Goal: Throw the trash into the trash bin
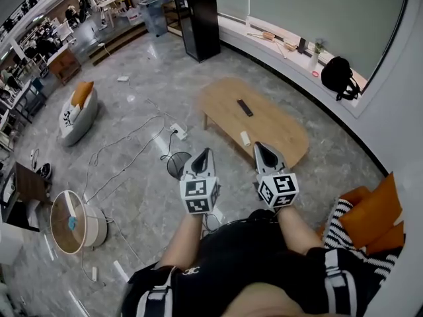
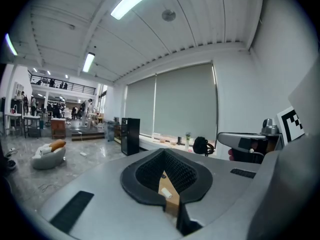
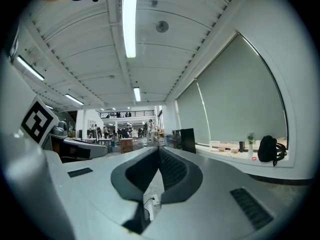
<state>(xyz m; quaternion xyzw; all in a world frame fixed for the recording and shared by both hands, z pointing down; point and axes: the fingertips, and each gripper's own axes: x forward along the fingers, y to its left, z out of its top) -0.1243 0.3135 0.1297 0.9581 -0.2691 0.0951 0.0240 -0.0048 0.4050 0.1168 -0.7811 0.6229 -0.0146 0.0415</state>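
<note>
One small white roll [image 1: 245, 138], which I take to be the trash, lies on the coffee table [image 1: 277, 127] close to its near edge, about midway along it, with nothing touching it. The left gripper view looks straight at it past its own jaws. Nothing of the task appears done yet: the roll has to be picked up, carried and dropped. Both grippers are empty with their jaws pressed together. The left gripper [image 1: 207, 152] is short of the table's near left corner and the right gripper [image 1: 262, 149] just short of the roll, so one must open before any pick. A dark wire bin [image 1: 176, 166] (probably the trash bin, partly hidden behind the left gripper) stands on the floor near that corner, a short carry from the roll. A remote [image 1: 245, 107] lies mid-table, well apart from the roll and out of the way. A power strip [image 1: 178, 132] lies on the floor just beyond the bin, the likeliest thing to trip over.
</note>
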